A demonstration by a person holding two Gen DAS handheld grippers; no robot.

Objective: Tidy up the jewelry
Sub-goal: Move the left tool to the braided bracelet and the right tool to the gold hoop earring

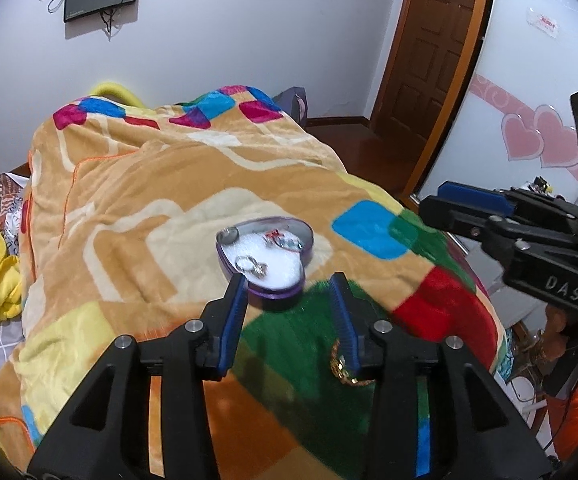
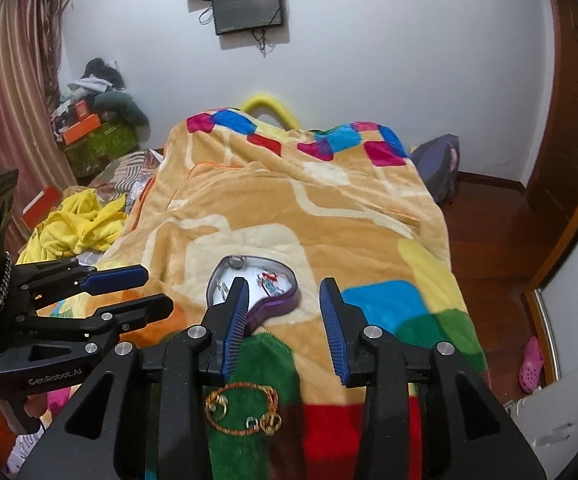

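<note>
A purple heart-shaped box (image 1: pixel 265 258) with white lining lies open on the blanket. It holds silver rings (image 1: pixel 251 266), a small red-and-blue piece (image 1: pixel 279 239) and a round item (image 1: pixel 231 235). My left gripper (image 1: pixel 287 280) hovers just short of the box, open, with nothing between its blue pads. In the right wrist view the box (image 2: pixel 273 300) lies ahead of my right gripper (image 2: pixel 284 284), which is open and empty. A gold bracelet (image 2: pixel 245 386) and gold earrings (image 2: pixel 271 422) lie on the green patch below it. Part of the gold jewelry (image 1: pixel 339 364) shows behind my left gripper's right finger.
A multicoloured blanket (image 2: pixel 329 208) covers the bed. Yellow clothes (image 2: pixel 77 224) pile at its left side. A dark backpack (image 2: pixel 437 168) and wooden floor lie to the right, with a brown door (image 1: pixel 429 48) beyond. Each gripper shows at the edge of the other's view.
</note>
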